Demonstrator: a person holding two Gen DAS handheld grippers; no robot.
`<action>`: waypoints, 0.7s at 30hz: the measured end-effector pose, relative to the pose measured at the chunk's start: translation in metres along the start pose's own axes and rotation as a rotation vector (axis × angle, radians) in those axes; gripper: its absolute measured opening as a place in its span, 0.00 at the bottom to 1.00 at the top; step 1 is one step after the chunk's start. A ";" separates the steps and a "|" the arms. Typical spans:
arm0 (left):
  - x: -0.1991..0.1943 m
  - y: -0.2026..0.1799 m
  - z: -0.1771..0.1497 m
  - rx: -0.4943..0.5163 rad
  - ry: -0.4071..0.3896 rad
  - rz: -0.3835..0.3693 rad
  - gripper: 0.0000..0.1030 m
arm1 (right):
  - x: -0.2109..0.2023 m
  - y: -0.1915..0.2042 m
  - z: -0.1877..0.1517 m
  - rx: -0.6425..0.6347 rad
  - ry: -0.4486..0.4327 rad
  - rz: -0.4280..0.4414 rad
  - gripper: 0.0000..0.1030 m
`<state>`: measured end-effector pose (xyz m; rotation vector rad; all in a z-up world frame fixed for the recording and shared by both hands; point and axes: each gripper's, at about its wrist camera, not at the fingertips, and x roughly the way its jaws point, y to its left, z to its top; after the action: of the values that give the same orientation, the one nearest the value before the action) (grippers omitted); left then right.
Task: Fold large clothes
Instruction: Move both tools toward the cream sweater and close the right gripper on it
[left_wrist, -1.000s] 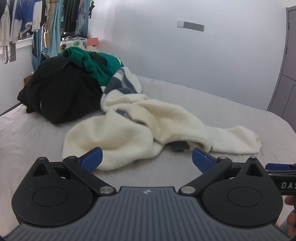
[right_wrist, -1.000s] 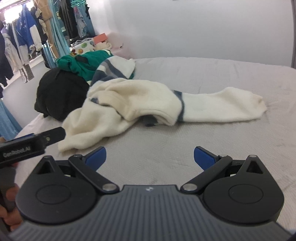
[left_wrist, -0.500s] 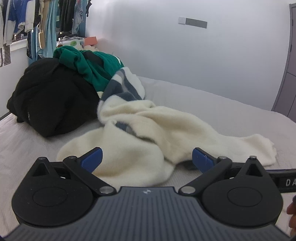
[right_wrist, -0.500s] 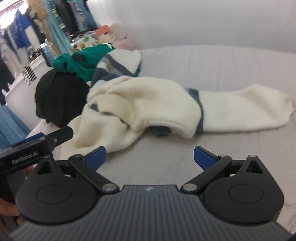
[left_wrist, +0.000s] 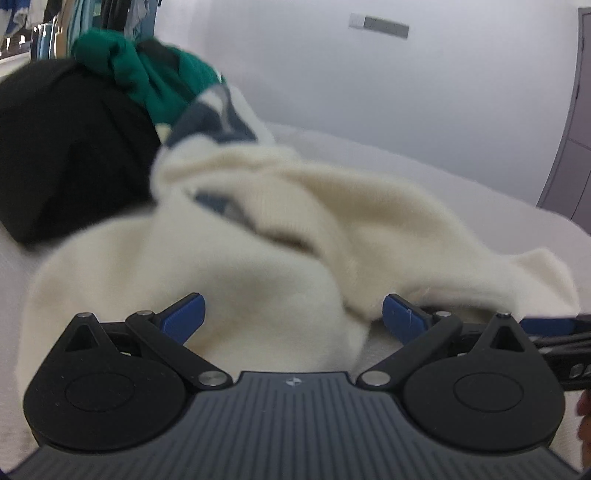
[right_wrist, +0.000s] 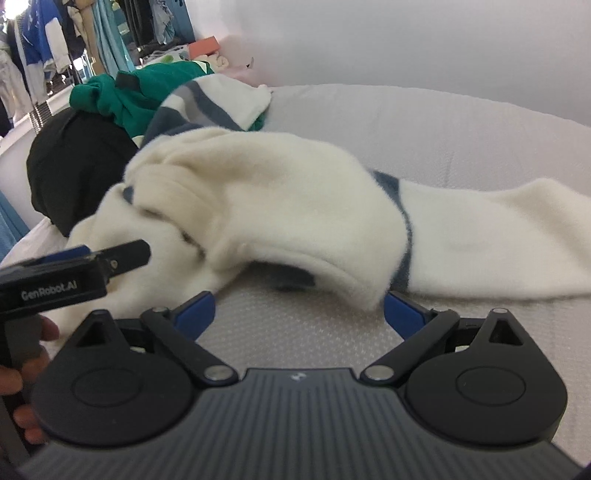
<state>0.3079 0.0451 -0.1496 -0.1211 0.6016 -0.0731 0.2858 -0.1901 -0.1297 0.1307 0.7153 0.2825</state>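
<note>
A crumpled cream sweater (left_wrist: 229, 258) (right_wrist: 280, 206) with navy stripes lies on the grey bed (left_wrist: 424, 173) (right_wrist: 424, 122), one sleeve stretched out to the right. My left gripper (left_wrist: 291, 317) is open, low over the sweater's near bulge, with the fabric between and just beyond its blue fingertips (left_wrist: 184, 317). My right gripper (right_wrist: 297, 310) is open too, close to the folded hem at the sweater's front edge. The left gripper's body (right_wrist: 66, 273), held by a hand, shows at the left of the right wrist view.
Behind the sweater on the left sits a black garment heap (left_wrist: 66, 147) (right_wrist: 77, 166) topped by green clothing (left_wrist: 155, 81) (right_wrist: 136, 92). Hanging clothes (right_wrist: 55, 44) line the far left. A white wall (left_wrist: 369, 81) and grey cabinet door (left_wrist: 576, 140) bound the bed.
Both grippers have moved forward and lower toward the cream sweater, which now fills much more of each view. Their jaws stayed open.
</note>
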 end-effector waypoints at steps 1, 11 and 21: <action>0.006 0.001 -0.003 -0.003 0.004 -0.005 0.99 | 0.003 -0.001 -0.002 -0.010 -0.014 0.004 0.96; 0.011 0.011 -0.011 -0.047 -0.049 -0.049 0.86 | 0.034 -0.012 -0.004 -0.080 -0.092 -0.125 0.75; 0.000 0.027 -0.014 -0.175 -0.065 -0.086 0.83 | 0.032 -0.020 -0.004 -0.091 -0.105 -0.154 0.40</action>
<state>0.3006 0.0711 -0.1642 -0.3182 0.5370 -0.0998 0.3104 -0.1994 -0.1572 0.0037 0.6033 0.1591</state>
